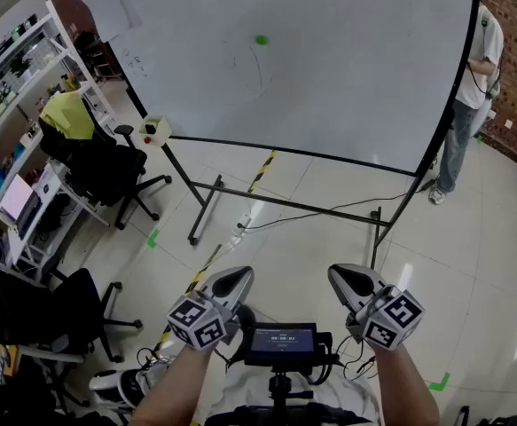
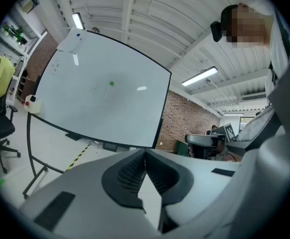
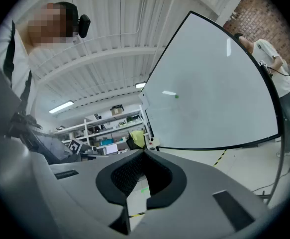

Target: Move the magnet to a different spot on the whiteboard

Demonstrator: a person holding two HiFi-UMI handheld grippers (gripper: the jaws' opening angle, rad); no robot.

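Note:
A small green magnet [image 1: 261, 39] sticks near the top middle of the big whiteboard [image 1: 347, 69]; it also shows as a green dot, the magnet [image 2: 111, 83] in the left gripper view and the magnet [image 3: 176, 96] in the right gripper view. Both grippers are held low, close to the person's body and far from the board. My left gripper [image 1: 238, 281] is shut with nothing between its jaws, tips meeting at the left gripper [image 2: 145, 152]. My right gripper [image 1: 342, 278] is shut and empty too, tips touching at the right gripper [image 3: 144, 153].
A person [image 1: 473, 87] stands at the board's right edge. Black office chairs [image 1: 107, 169] and shelves [image 1: 14, 105] line the left. A sheet of paper [image 1: 109, 0] hangs at the board's top left. A tray box [image 1: 154, 130] sits at its lower left corner. Cables cross the floor under the stand [image 1: 240, 201].

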